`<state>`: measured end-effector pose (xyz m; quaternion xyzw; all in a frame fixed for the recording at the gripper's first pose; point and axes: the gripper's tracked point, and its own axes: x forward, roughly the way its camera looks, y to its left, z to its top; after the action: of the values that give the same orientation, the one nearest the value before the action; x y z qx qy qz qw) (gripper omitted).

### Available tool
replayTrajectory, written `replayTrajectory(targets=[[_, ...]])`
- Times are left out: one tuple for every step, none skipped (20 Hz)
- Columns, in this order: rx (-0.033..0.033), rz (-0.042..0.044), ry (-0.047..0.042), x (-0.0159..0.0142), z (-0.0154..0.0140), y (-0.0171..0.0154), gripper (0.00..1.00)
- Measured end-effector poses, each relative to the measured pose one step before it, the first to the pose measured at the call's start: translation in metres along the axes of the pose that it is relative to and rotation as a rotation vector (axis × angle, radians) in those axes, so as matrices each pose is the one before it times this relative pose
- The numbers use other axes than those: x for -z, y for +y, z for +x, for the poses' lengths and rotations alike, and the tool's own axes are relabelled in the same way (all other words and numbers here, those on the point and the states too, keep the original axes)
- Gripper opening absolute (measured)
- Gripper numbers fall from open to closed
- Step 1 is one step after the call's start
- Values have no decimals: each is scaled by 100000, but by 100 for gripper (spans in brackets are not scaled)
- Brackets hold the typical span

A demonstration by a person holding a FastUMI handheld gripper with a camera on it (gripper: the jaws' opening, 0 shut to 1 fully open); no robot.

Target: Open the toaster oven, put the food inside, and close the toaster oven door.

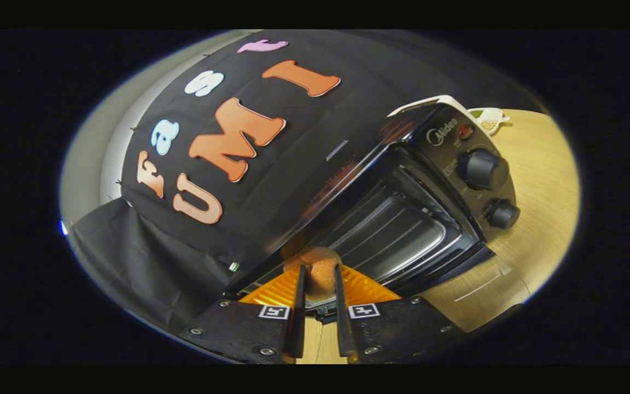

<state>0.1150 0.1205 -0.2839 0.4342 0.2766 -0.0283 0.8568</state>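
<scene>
Gripper [319, 279] clamped on bread roll [315, 268] — just before open toaster oven [402, 219]; door down.

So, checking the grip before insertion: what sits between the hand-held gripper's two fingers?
In the gripper view, a round brown bun sits pinched between the hand-held gripper fingers, ahead of the open toaster oven.

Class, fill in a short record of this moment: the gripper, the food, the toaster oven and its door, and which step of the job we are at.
gripper: gripper shut on the food, tilted toward the oven
food: round brown bread roll between the fingers, just ahead of the oven's opening
toaster oven: black toaster oven on a wooden table, two knobs on its panel
door: open, wire rack visible inside
step: door opened; food not yet placed inside
</scene>
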Motion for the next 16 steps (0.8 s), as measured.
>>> replayTrajectory(targets=[[1162, -149, 276, 216, 638, -389, 25], [469, -276, 289, 199, 294, -277, 25], [453, -417, -154, 119, 394, -213, 25], [1177, -1340, -73, 224, 337, -225, 25], [1697, -1577, -466, 42, 387, -430, 25], [1615, -2038, -412, 151, 262, -341, 25], [1220, -2227, -1022, -111, 275, -232, 24], [1463, -3259, -617, 68, 78, -197, 25], [985, -3232, -469, 84, 149, -129, 25], [368, -3161, 77, 49, -16, 100, 27], [-1005, -2770, -611, -30, -19, 313, 29], [-373, -2511, -241, 20, -240, 226, 32], [-1482, -2853, -1610, -258, -31, 372, 34], [216, -3231, -1144, -144, -214, 70, 40], [-211, -3735, -2051, -264, -5, 172, 43], [1454, -3048, -1496, -333, -110, -185, 47]])
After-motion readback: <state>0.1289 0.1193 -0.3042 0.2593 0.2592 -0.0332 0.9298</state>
